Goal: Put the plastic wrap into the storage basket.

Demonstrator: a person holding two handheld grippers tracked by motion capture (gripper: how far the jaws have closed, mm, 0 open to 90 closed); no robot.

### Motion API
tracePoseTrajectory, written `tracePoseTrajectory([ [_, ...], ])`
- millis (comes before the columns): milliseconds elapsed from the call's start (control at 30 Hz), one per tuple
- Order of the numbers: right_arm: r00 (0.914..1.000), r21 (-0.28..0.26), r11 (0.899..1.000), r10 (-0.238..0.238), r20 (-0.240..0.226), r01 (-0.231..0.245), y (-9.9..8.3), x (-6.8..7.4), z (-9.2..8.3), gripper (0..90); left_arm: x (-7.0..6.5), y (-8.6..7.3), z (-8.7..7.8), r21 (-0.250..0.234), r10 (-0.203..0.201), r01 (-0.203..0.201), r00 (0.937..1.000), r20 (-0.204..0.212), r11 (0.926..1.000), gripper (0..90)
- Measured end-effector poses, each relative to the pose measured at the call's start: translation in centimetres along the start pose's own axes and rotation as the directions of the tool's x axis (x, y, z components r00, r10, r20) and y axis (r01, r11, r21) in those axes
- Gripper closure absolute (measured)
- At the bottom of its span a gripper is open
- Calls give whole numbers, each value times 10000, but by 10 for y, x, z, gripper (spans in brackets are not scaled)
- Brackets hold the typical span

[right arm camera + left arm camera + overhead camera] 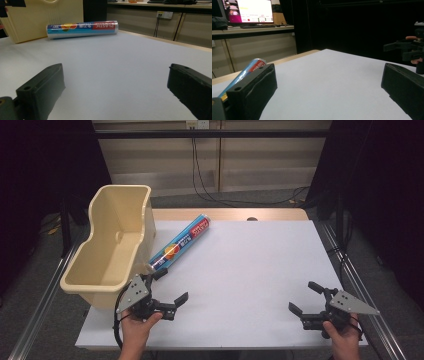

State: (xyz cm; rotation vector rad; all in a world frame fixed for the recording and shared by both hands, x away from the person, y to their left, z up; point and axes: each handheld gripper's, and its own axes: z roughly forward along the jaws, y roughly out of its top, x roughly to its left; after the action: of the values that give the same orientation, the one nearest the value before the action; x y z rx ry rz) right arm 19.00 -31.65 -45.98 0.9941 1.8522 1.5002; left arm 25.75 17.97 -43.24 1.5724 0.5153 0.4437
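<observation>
step: reach for the roll [181, 243] | roll: lies flat on the counter [250, 270], touching the tub [115, 245] | left hand-held gripper [170, 290]: wide open, empty, near the roll's low end | right hand-held gripper [303, 298]: wide open, empty, far from tub | tip: grab the roll's middle, keep it level

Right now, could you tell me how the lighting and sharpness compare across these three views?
High view: the white table is evenly lit and sharp, its surroundings black. Left gripper view: dark backdrop, a monitor glaring nearly white, near jaws soft. Right gripper view: brightest, with the plastic roll legible and shiny, near jaws slightly blurred.
</observation>
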Motion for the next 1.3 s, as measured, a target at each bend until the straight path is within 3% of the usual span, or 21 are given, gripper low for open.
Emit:
tracePoseTrajectory([
  [167, 9999, 36, 10000, -51, -94, 51, 1, 2, 2, 10, 0, 0, 2, 68, 38, -38, 10000, 56, 10000, 0],
  [367, 10000, 19, 10000, -51, -82, 51, 1, 2, 1, 10, 5, 3, 13, -102, -246, 247, 9997, 49, 9996, 0],
  [667, 9999, 73, 10000, -51, -110, 51, 0, 1, 1, 10, 10, 10, 29, 383, -405, 408, 9991, -84, 9984, 0],
  [900, 9998, 83, 9999, -104, -152, 105, 0, 2, 1, 10, 23, 13, 49, 474, -627, 641, 9976, -296, 9968, 0],
  [967, 9999, 87, 9999, -87, -146, 89, 0, 2, 1, 10, 26, 14, 54, 536, -509, 525, 9982, -309, 9972, 0],
  [1300, 9996, 104, 9998, -153, -227, 155, 1, 2, 3, 10, 43, 12, 83, 927, -969, 1025, 9933, -627, 9904, 0],
])
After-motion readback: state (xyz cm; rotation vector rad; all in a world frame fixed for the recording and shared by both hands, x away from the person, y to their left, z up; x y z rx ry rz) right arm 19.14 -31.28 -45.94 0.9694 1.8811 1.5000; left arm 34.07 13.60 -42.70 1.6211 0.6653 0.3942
